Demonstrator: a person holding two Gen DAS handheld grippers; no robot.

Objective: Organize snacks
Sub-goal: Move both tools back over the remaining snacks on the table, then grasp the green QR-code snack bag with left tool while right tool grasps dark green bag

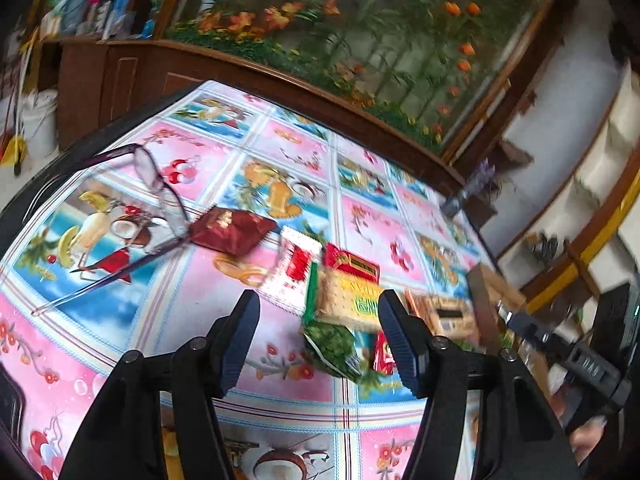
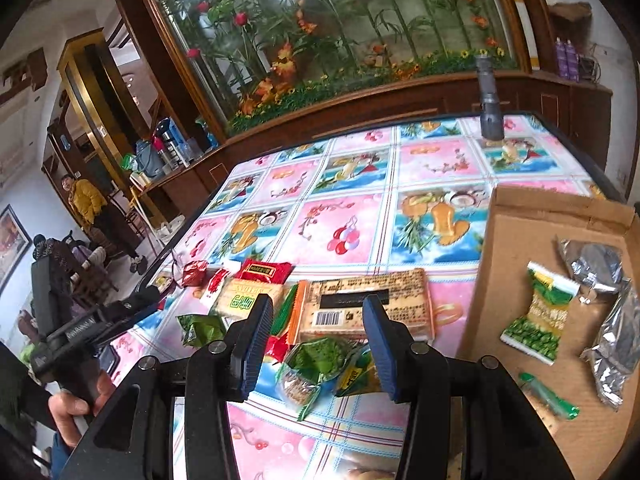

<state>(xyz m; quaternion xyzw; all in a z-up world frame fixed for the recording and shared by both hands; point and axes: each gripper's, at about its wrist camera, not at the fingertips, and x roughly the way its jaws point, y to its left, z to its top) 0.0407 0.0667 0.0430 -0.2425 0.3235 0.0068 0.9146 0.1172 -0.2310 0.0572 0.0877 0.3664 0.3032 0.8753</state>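
Snack packets lie in a loose heap on the patterned tablecloth [image 1: 120, 308]. In the left wrist view I see a dark red packet [image 1: 232, 230], a white and red packet [image 1: 294, 276], a yellow cracker pack [image 1: 350, 288] and a green packet [image 1: 332, 346]. My left gripper [image 1: 320, 340] hovers open just short of them. The right wrist view shows a large beige cracker pack [image 2: 368, 304] and green packets [image 2: 320, 360] beyond my open right gripper [image 2: 318, 346]. Neither gripper holds anything.
A flat cardboard box [image 2: 520, 240] at the right holds a green pea packet [image 2: 536, 316], silver packets [image 2: 596, 264] and a green stick [image 2: 548, 394]. Glasses [image 1: 156, 184] lie at the table's left. A flashlight [image 2: 490, 108] stands at the far edge. People are in the room at far left.
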